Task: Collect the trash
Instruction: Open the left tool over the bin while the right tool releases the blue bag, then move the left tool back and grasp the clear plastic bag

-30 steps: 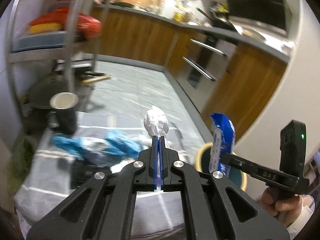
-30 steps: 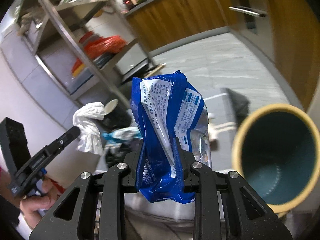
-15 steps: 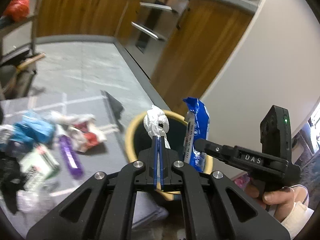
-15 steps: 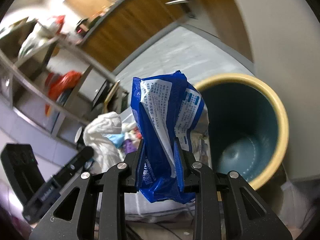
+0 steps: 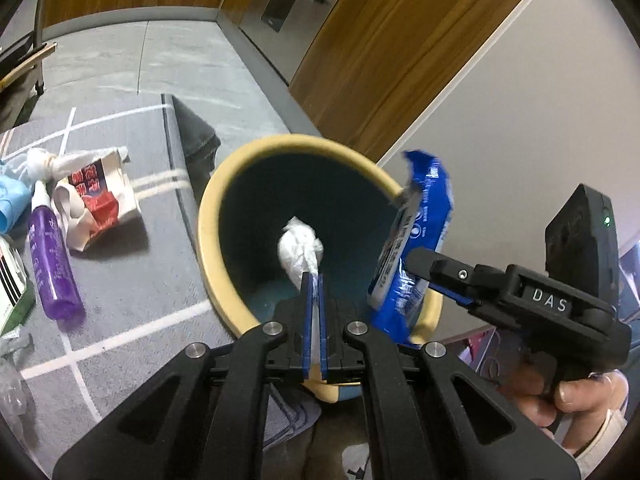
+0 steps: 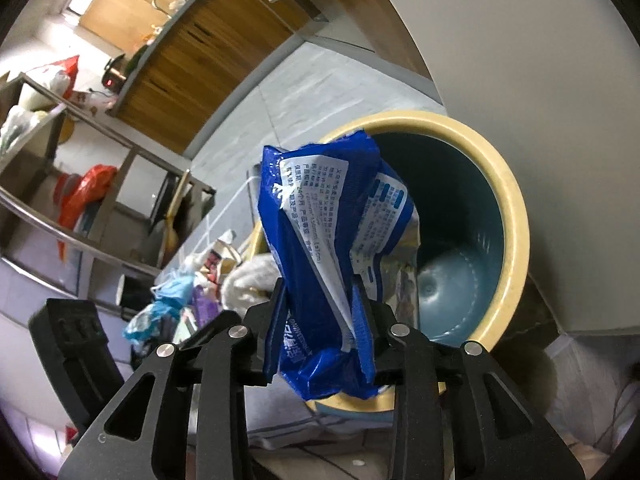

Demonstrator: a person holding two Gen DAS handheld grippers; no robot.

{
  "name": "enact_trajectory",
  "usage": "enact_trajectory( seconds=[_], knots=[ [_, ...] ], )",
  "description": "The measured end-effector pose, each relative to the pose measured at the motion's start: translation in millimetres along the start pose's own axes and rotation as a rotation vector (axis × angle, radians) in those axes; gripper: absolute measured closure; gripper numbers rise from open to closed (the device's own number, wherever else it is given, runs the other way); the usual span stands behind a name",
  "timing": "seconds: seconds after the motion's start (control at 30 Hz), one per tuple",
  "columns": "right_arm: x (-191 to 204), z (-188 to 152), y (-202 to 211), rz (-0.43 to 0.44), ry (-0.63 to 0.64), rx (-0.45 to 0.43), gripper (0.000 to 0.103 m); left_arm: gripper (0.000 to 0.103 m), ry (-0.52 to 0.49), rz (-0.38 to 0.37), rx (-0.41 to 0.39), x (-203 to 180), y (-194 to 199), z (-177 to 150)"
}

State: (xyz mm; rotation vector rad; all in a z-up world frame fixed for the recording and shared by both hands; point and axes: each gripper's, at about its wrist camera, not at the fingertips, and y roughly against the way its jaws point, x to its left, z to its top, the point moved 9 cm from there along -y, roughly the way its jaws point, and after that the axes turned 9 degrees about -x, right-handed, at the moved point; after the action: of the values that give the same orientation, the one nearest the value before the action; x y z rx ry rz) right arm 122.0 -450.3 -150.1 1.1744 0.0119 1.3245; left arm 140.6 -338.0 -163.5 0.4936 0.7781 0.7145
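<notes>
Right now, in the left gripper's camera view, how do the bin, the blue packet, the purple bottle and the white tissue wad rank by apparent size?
1. Bin, clearly largest.
2. Blue packet.
3. Purple bottle.
4. White tissue wad, smallest.
Packet versus bottle is unsure, since the packet hangs nearer the camera.

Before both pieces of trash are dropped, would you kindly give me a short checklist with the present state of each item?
1. Bin open, with room inside: ok.
2. White wad over the bin's mouth, pinched in the shut left gripper: ok.
3. Blue wrapper over the mouth: cannot tell; in the left wrist view it hangs at the near rim, partly outside.
4. Right gripper releasing: ok; its jaws are opening, wrapper still between them.
5. The two grippers clear of each other: ok, apart.
6. More trash left on the mat, such as the purple bottle: not ok.
</notes>
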Motion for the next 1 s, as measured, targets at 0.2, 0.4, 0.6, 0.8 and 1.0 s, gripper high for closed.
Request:
enact_trajectory(
  seconds=[0.2, 0.4, 0.6, 0.8, 1.0],
  knots=[
    [-4.4, -8.1, -5.8, -0.035, 0.024, 0.026, 0.068, 0.094, -0.009, 0.007, -0.008, 7.1, 8.7, 1.9],
    [-6.0, -6.6, -3.8, -0.042, 0.014, 0.019, 0.059, 0.083, 0.009, 0.028, -0.047, 24.3, 35.1, 12.7],
    [1.7, -6.1, 0.8, -0.035, 0.035, 0.018, 0.053, 0.077, -0.008, 0.092, -0.096, 43.9, 67.7, 25.5],
    [31.9, -12.4, 3.0, -0.033, 0.156, 0.016, 0.053, 0.071, -0.012, 0.182, -0.131, 74.5, 99.8, 29.9],
    [65.2, -27.0, 0.0, -0.014, 0.283, 0.038, 0.042, 0.071, -0.026, 0.281, -0.163, 108.0, 137.1, 29.7]
  ],
)
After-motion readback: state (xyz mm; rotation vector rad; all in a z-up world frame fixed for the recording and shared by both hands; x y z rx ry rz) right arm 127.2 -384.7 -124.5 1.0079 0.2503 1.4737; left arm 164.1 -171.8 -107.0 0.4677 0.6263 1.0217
